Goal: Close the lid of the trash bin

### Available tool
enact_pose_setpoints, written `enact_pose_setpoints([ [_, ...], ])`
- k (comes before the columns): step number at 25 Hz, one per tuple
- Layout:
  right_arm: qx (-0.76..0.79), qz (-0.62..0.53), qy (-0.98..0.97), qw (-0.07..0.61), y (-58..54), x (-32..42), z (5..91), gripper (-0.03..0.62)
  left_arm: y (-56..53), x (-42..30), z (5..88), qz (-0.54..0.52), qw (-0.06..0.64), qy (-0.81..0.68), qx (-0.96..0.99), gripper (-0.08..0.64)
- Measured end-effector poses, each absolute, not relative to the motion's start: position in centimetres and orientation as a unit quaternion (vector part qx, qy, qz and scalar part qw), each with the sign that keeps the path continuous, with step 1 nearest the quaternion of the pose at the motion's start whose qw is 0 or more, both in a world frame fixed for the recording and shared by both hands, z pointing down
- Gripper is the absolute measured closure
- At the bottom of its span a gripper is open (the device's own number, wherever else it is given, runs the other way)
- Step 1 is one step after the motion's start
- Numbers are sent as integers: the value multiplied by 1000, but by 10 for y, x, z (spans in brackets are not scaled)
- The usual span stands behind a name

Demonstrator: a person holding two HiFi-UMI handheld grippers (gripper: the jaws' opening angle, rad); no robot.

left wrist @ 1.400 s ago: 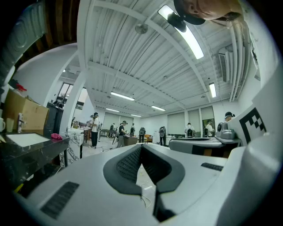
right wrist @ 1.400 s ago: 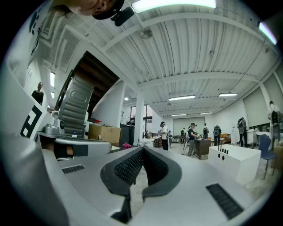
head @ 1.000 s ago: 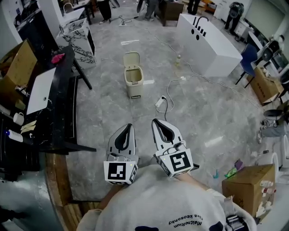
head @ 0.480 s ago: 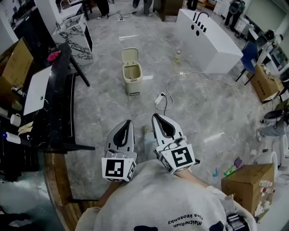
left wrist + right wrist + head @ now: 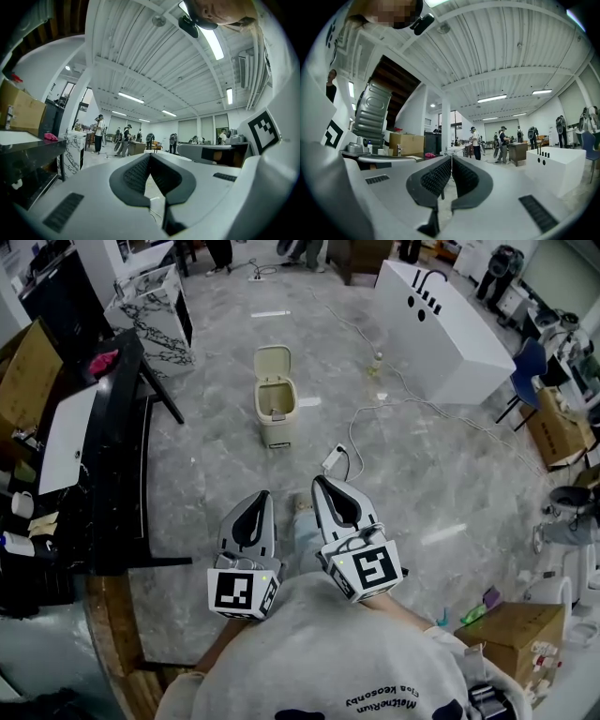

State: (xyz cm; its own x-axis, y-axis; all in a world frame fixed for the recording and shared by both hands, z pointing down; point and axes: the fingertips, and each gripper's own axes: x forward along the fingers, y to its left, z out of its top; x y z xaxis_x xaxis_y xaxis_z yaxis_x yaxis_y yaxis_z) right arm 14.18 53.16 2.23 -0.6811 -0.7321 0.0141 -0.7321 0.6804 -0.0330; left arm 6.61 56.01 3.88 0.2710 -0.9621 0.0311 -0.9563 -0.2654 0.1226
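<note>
A small beige trash bin [image 5: 276, 410] stands on the grey floor ahead, its lid [image 5: 272, 362] swung up and back, the inside showing. Both grippers are held close to the person's chest, well short of the bin. The left gripper [image 5: 258, 496] points forward with its jaws together and nothing between them. The right gripper [image 5: 323, 483] beside it is likewise shut and empty. In the left gripper view the gripper [image 5: 149, 155] shows its tips meeting; the right gripper view shows the right gripper [image 5: 451, 157] the same. The bin is hidden in both gripper views.
A black table [image 5: 112, 446] with a white board and a cardboard box runs along the left. A white counter [image 5: 450, 329] stands at the right back. A power strip [image 5: 334, 457] and its cable lie on the floor just right of the path to the bin. People stand far off.
The view has advanced across the floor: the bin sits a little lower in the head view than a second ago. Both grippers keep their pose and stay shut.
</note>
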Motion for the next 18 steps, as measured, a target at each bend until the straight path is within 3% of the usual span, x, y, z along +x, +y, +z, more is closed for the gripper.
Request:
enact_pose_setpoints([
  [18, -362, -18, 931, -41, 157, 100, 29, 560, 194, 23, 33, -35, 62, -633, 771, 540],
])
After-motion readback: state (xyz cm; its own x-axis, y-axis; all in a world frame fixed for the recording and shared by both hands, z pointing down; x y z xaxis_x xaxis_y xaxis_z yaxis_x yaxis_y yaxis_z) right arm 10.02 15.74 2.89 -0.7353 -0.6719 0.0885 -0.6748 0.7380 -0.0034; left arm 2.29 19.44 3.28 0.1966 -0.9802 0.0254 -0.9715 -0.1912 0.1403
